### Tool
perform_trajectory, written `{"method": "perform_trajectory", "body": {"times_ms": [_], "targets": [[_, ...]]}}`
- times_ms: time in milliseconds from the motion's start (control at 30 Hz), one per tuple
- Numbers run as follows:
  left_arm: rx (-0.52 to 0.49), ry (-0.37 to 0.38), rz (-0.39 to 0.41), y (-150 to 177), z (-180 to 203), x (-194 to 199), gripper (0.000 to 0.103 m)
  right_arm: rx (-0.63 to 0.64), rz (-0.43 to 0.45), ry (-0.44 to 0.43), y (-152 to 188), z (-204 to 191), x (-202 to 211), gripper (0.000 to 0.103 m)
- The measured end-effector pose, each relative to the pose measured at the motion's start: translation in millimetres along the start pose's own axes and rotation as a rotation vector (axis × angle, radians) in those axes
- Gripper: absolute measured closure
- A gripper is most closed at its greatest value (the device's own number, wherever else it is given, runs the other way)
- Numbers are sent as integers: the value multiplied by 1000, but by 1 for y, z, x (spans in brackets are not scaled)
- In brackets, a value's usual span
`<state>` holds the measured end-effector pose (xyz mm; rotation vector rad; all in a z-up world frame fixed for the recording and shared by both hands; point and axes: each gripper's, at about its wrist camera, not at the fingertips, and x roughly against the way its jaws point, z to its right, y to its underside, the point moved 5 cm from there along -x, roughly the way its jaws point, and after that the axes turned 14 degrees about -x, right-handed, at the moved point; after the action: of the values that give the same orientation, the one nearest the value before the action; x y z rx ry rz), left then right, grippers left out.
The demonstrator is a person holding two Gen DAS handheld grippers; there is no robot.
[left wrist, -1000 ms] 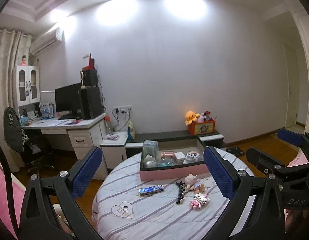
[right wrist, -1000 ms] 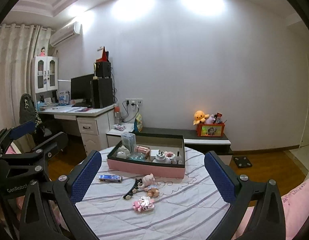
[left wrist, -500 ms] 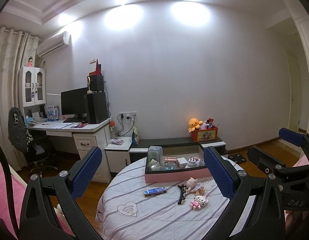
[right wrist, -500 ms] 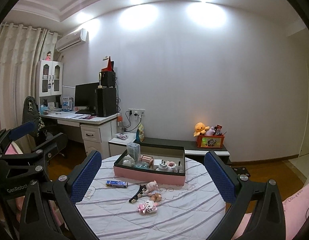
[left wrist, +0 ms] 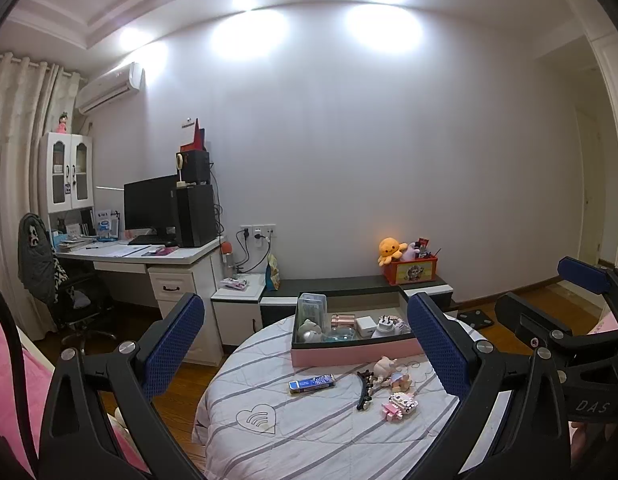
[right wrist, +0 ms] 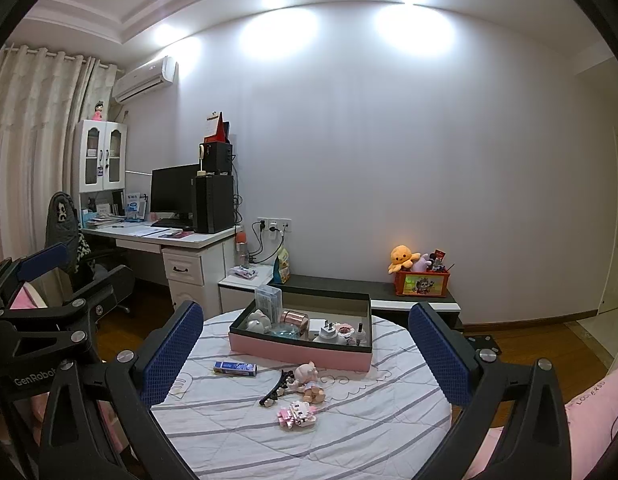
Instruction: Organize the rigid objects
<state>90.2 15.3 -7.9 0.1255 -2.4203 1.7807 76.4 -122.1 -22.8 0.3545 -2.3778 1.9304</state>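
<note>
Evidently both tools, left tool [left wrist: 305,354] and right tool [right wrist: 305,354], hang spread and empty. Ahead of them the blue box [right wrist: 234,368] looks light and stiff; its long sides suit a grip.

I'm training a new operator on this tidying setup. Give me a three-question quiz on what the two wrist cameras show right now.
1. True or false: the left gripper is shut on the blue packet.
2. How many loose items lie on the striped cloth in front of the pink box?
3. Which loose item lies nearest the box: A) black hair clip, B) small doll, C) pink brick toy?

Key:
1. False; both the left gripper and the right gripper are open and empty.
2. Four.
3. B.
</note>
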Motion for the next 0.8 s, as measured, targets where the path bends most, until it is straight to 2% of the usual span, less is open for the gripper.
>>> {"method": "perform_trajectory", "body": {"times_ms": [633,800], "targets": [[6,9,-2,1,1,-1,0,2,1,0,-1,0,0,0],[8,30,-29,9,4,-15,0,1,-16,8,3,2,-5,0]]}}
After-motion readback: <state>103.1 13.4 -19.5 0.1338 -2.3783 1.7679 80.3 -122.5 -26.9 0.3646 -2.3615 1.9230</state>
